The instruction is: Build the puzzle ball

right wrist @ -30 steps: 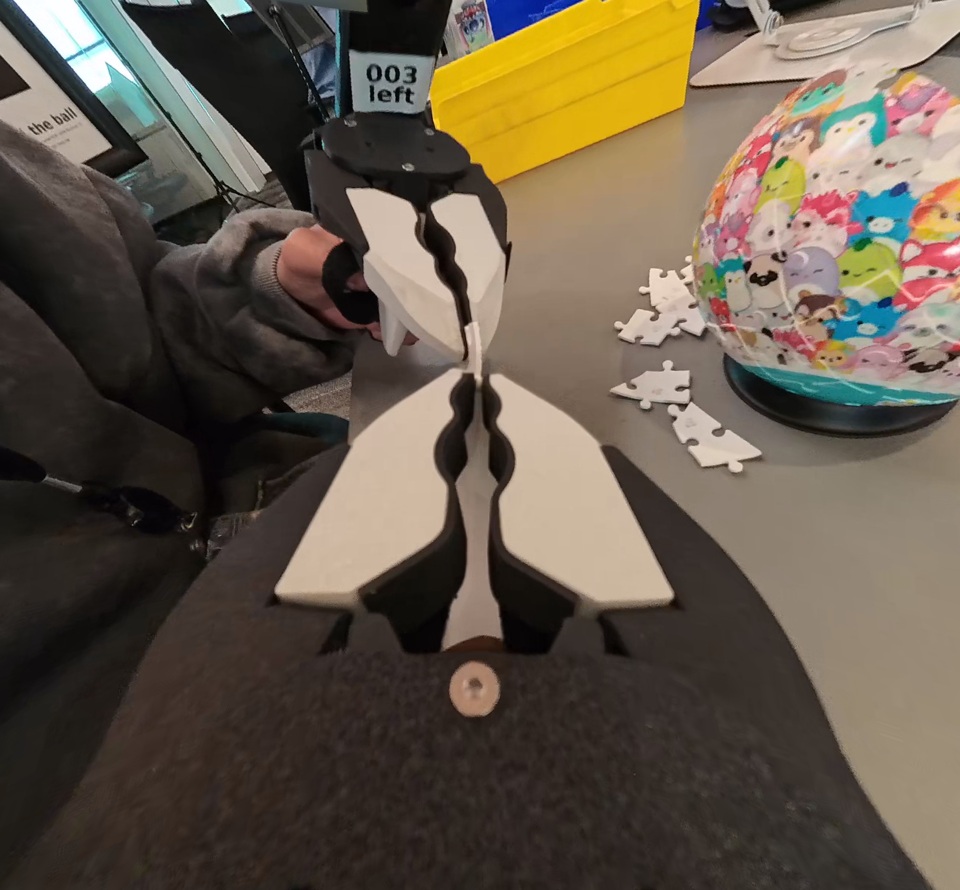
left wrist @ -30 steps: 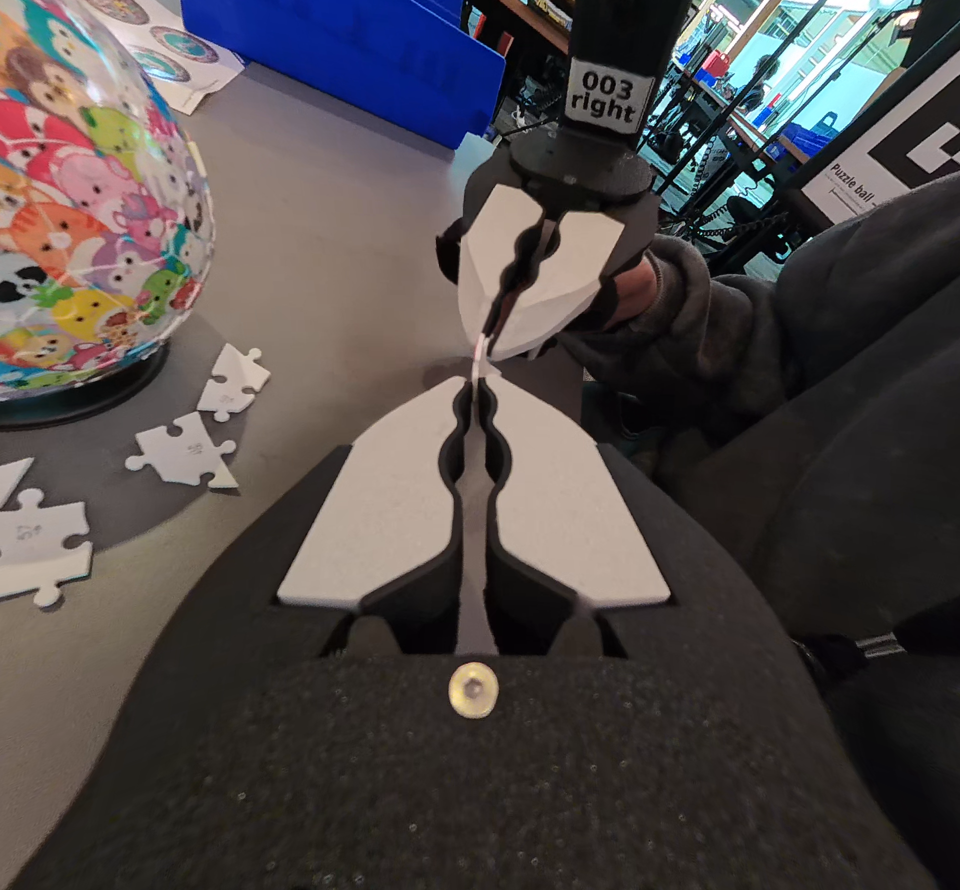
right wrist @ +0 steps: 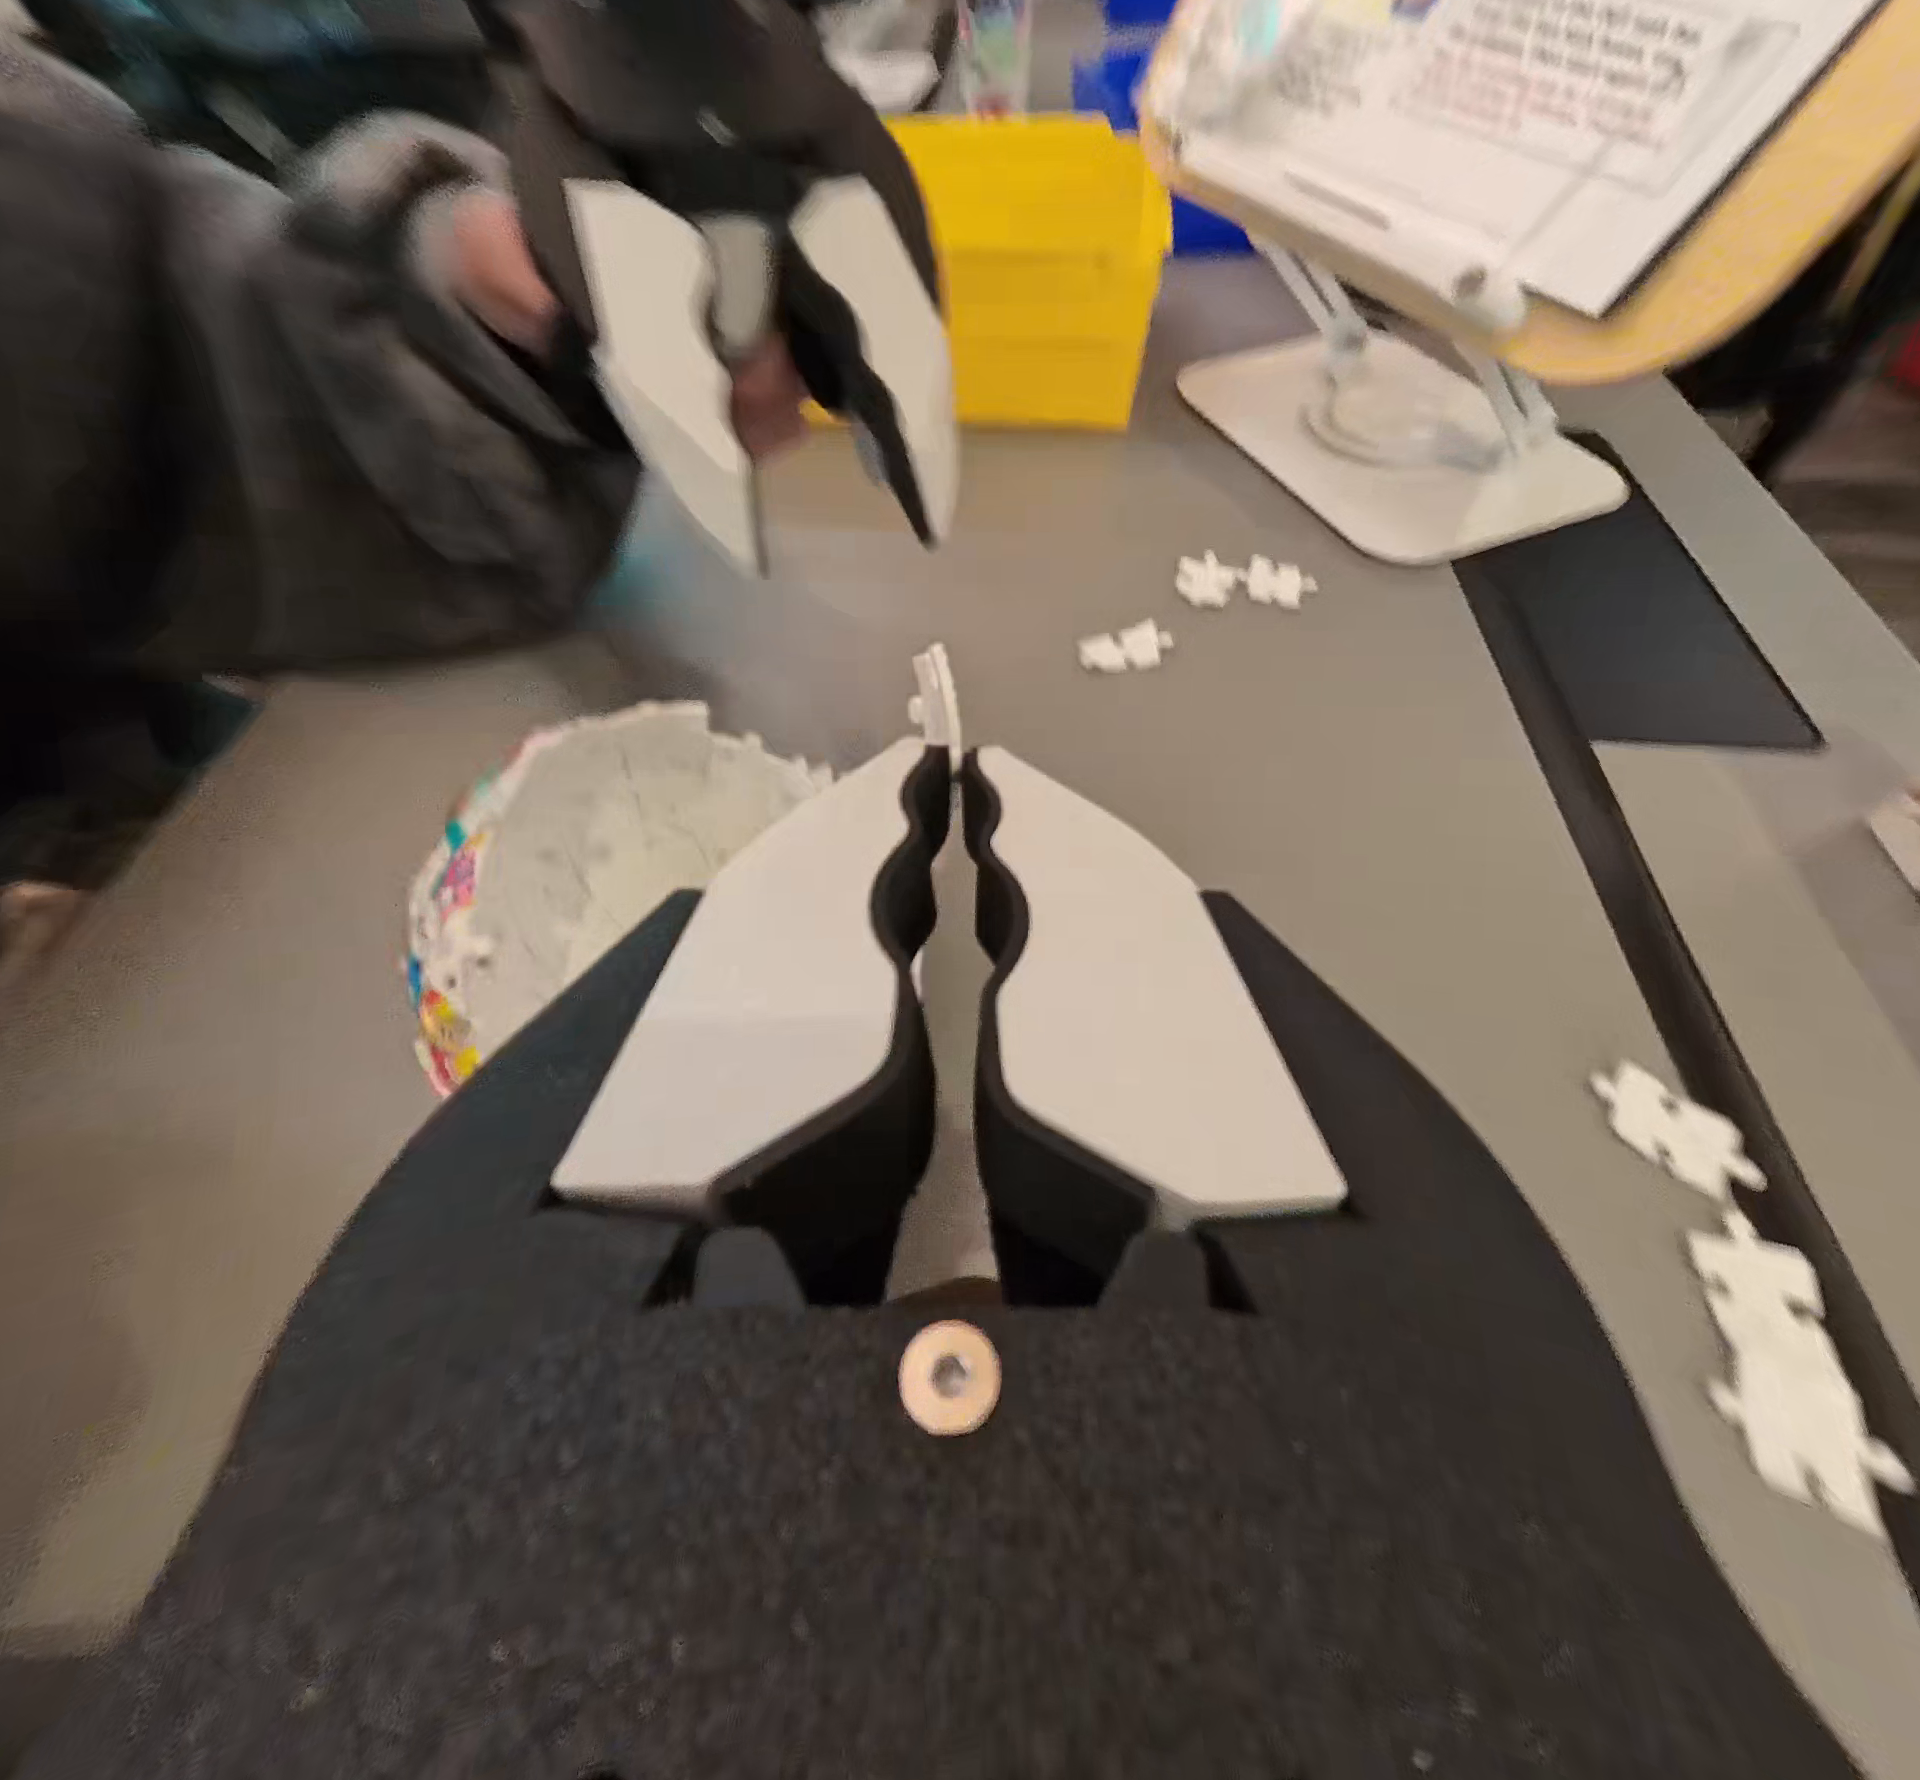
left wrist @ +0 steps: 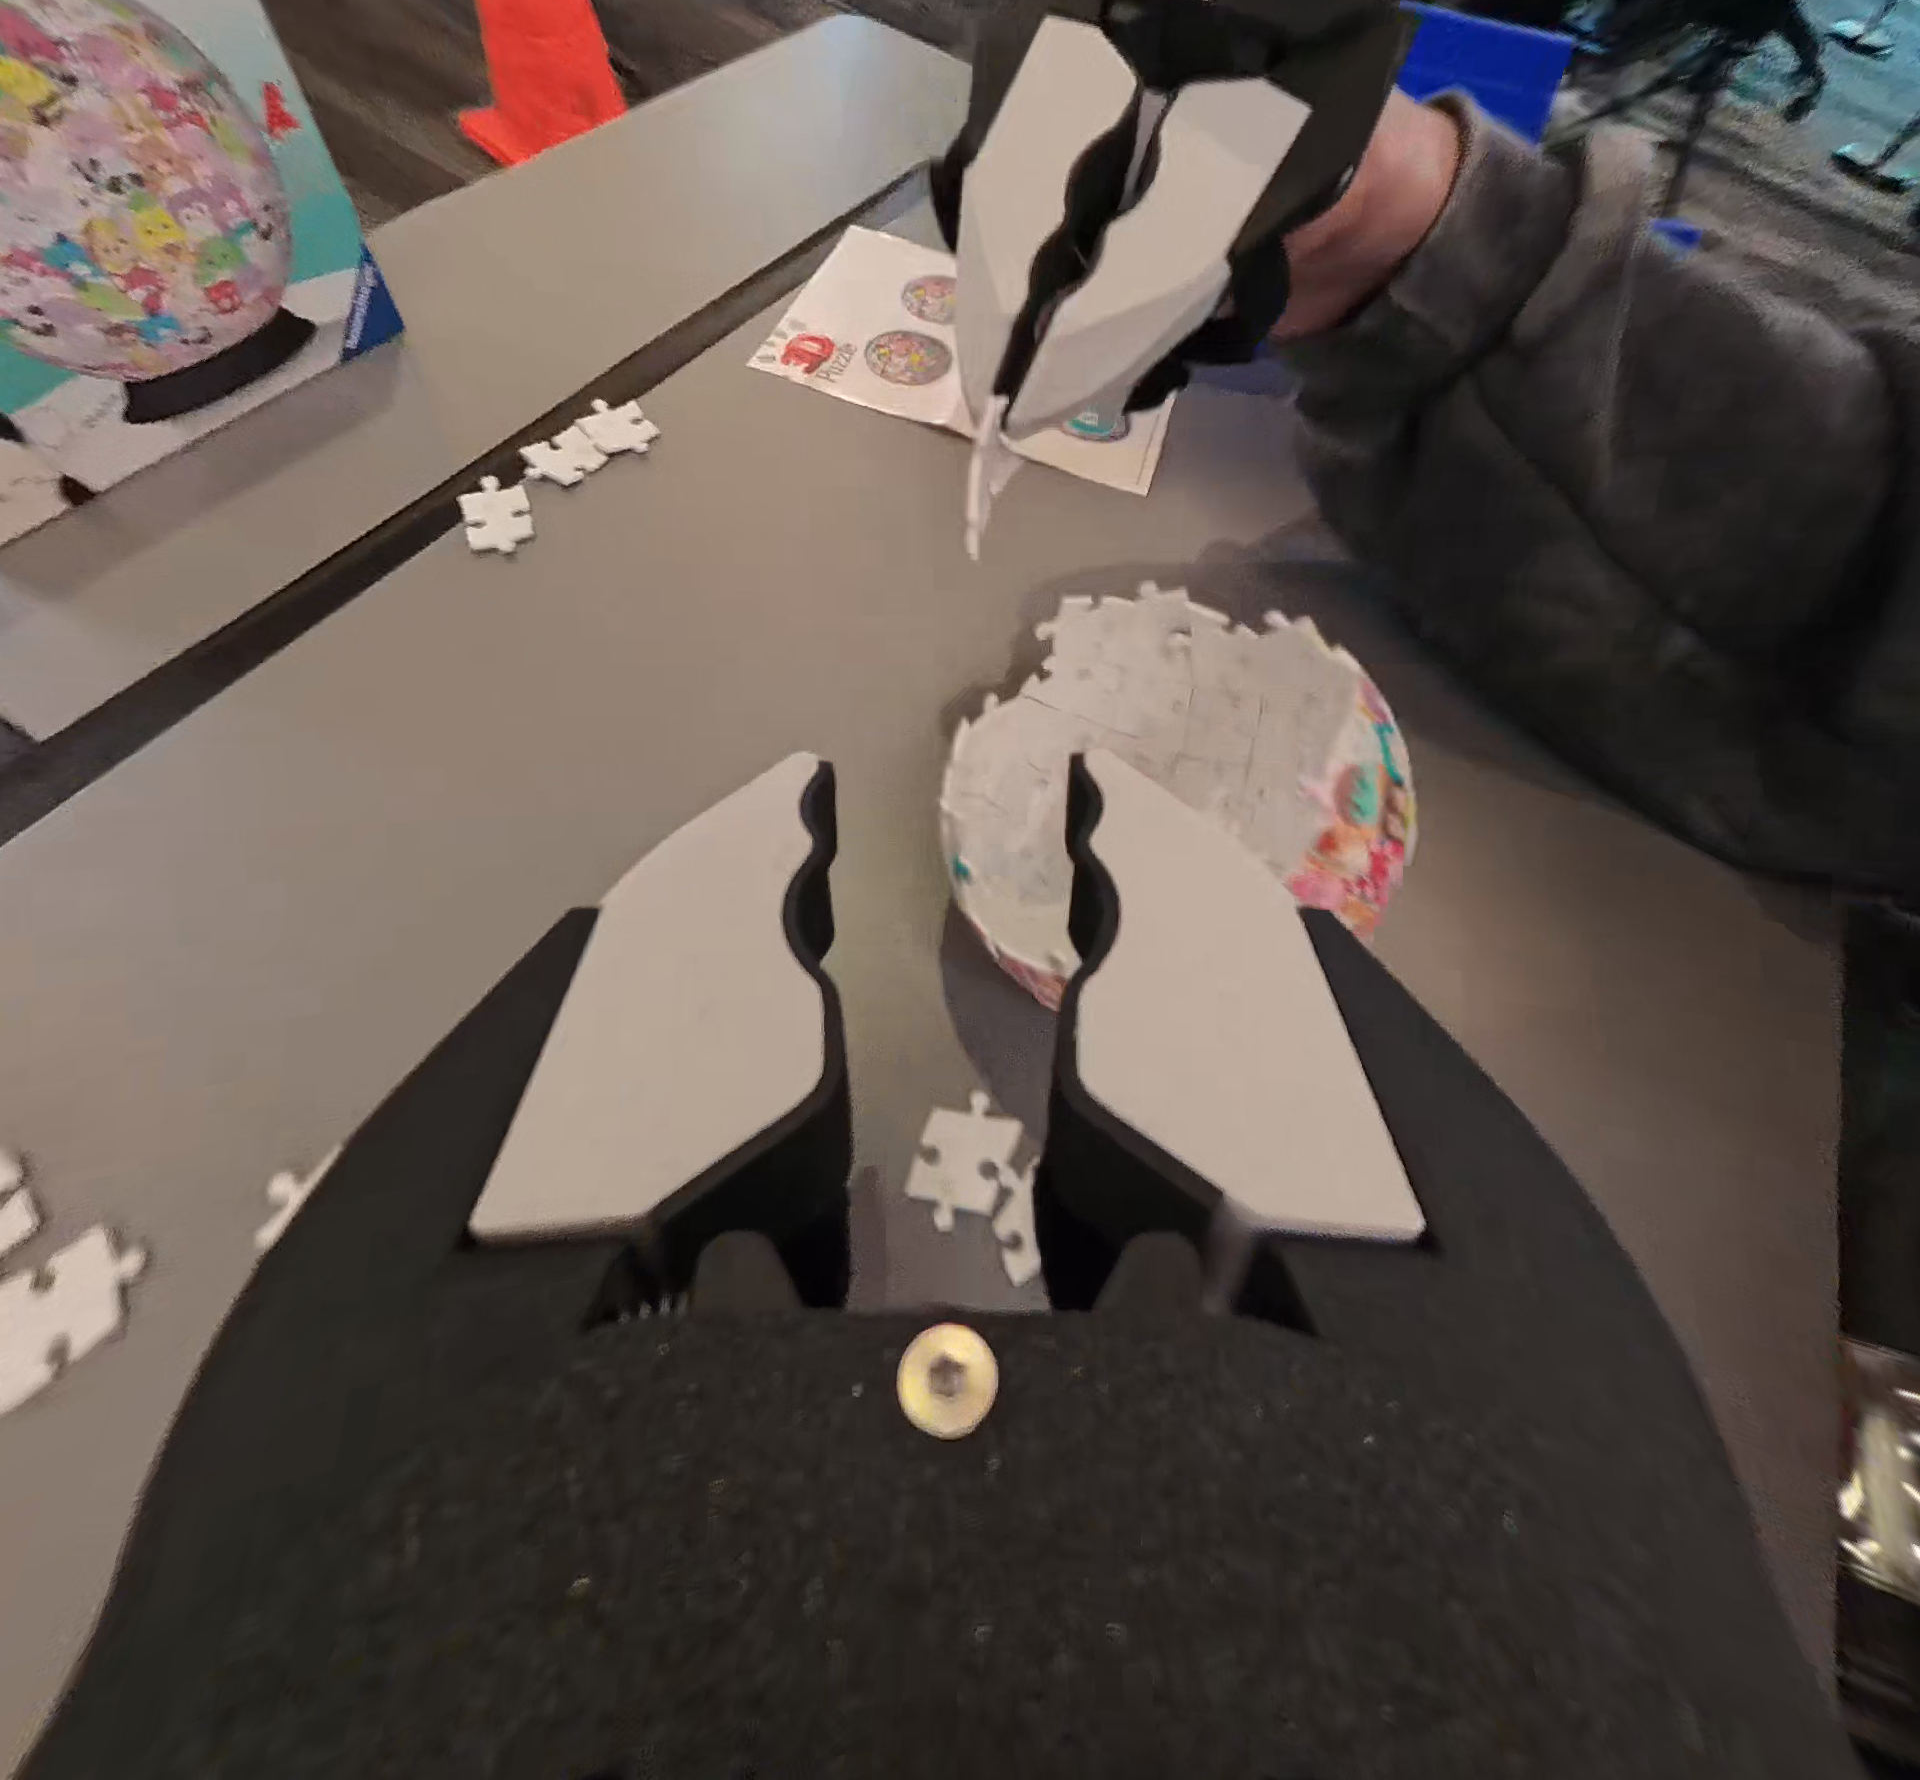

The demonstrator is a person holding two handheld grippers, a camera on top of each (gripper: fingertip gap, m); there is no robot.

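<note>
Grey and matte, the bench (left wrist: pixel 520 795) carried the work in a cluttered workshop, with an orange traffic cone (left wrist: pixel 530 16) standing on the floor beyond its far edge. The unfinished puzzle ball (left wrist: pixel 1226 743) lay on the bench as an open half-shell, bowl-shaped, its inside plain white and seamed with piece joints, its outside printed in bright cartoon colours, its rim jagged with tabs. The left hand-held gripper (left wrist: pixel 951 774) hovered over it with its pale, wavy-edged fingers spread wide and nothing between them; the right finger overlapped the shell's near rim in that view. The right hand-held gripper (right wrist: pixel 956 759) had its fingers nearly together, pinching a single white puzzle piece (right wrist: pixel 935 696) edge-on at the tips, held above the bench just beside the shell (right wrist: pixel 623 826).

Loose white puzzle pieces (left wrist: pixel 561 473) lay scattered flat, backs up, some joined in pairs; one loose pair (left wrist: pixel 966 1169) sat below the left gripper's open fingers. Only the left wrist view showed the puzzle box (left wrist: pixel 156 203) with its printed ball picture, standing on an adjoining bench, and the paper instruction sheet (left wrist: pixel 894 348) lying partly under the right gripper. Only the right wrist view, which was blurred, showed a yellow plastic bin (right wrist: pixel 1039 265), a tilted wooden-edged board on a white stand (right wrist: pixel 1403 473), and a dark mat (right wrist: pixel 1642 650) near the bench's right edge. A grey fleece sleeve (left wrist: pixel 1610 442) appeared behind the right gripper.
</note>
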